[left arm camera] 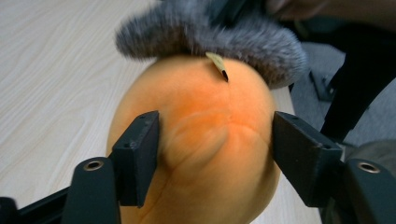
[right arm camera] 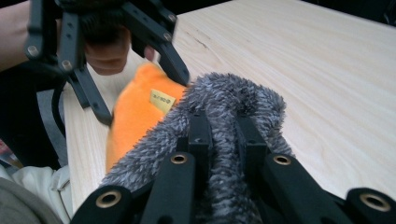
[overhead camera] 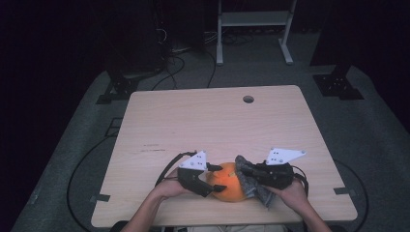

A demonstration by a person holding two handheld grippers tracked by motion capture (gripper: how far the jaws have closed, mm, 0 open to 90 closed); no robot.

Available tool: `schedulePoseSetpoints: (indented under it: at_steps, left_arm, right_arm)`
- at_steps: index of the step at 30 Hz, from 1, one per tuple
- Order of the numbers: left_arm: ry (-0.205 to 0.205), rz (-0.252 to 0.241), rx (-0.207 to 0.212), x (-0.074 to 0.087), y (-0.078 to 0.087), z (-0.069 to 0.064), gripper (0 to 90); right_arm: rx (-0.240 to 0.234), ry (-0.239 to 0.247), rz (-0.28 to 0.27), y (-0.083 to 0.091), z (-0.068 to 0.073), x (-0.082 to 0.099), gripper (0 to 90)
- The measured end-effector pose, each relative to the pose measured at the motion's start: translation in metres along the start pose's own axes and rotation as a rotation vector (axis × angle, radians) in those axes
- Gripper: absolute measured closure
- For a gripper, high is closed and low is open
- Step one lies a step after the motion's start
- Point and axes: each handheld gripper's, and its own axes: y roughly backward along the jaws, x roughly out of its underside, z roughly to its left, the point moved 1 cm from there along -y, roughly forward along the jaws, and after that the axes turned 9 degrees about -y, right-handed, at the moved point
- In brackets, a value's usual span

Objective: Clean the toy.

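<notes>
Between the left gripper [left arm camera: 212, 158]'s jaws sits the orange plush toy [left arm camera: 205, 154], round and soft, its sides pinched by both pads. Just beyond it, the right gripper [right arm camera: 224, 135] is clenched on shaggy grey fur cloth [right arm camera: 233, 100] (draped over the toy's top). Wiping looks midway; the toy's lower sides remain uncovered.

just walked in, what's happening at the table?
A person works two handheld grippers near the front edge of the wooden table. The left gripper has its jaws around an orange plush toy, one on each side; whether the pads press on it cannot be told. The right gripper is shut on a grey fuzzy cloth and holds it against the toy's top and right side, as if wiping or covering it.
</notes>
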Motion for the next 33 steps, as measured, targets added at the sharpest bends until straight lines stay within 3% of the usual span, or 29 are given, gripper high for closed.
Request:
schedulePoseSetpoints:
  at_steps: [1, 6, 8, 13, 15, 17, 21, 26, 33]
  left_arm:
    - [0.001, -0.002, 0.0, 0.0, 0.0, 0.0, 36.0]
    - [-0.017, 0.021, -0.018, -0.002, -0.004, -0.003, 38.2]
    - [-0.016, 0.027, -0.025, -0.001, -0.005, -0.003, 38.7]
    - [-0.001, 0.031, -0.047, -0.002, -0.007, -0.002, 38.9]
    - [0.0, 0.034, -0.053, -0.002, -0.007, -0.002, 38.9]
    - [-0.006, 0.034, -0.053, -0.002, -0.007, -0.003, 38.1]
    - [-0.006, 0.008, -0.003, -0.002, -0.004, -0.002, 19.2]
    - [-0.064, 0.054, -0.029, 0.002, -0.01, -0.004, 22.2]
    - [-0.05, 0.06, -0.056, 0.002, -0.01, -0.003, 31.9]
  right_arm:
    - [-0.005, -0.018, -0.006, 0.002, -0.003, 0.002, 79.2]
    - [0.037, -0.019, 0.018, 0.01, -0.008, 0.007, 79.2]
    - [0.034, -0.021, 0.007, 0.015, -0.008, 0.006, 79.4]
    - [-0.023, 0.015, -0.043, 0.019, 0.01, -0.007, 79.3]
    - [-0.049, 0.028, -0.045, 0.014, 0.018, -0.011, 79.2]
    - [-0.045, 0.051, -0.024, 0.007, 0.02, -0.011, 79.3]
    - [-0.046, 0.042, -0.009, -0.003, 0.017, -0.006, 79.4]
    - [-0.036, 0.041, -0.01, -0.003, 0.013, -0.006, 79.4]
    - [0.004, -0.017, -0.003, 0.008, -0.004, 0.007, 79.4]
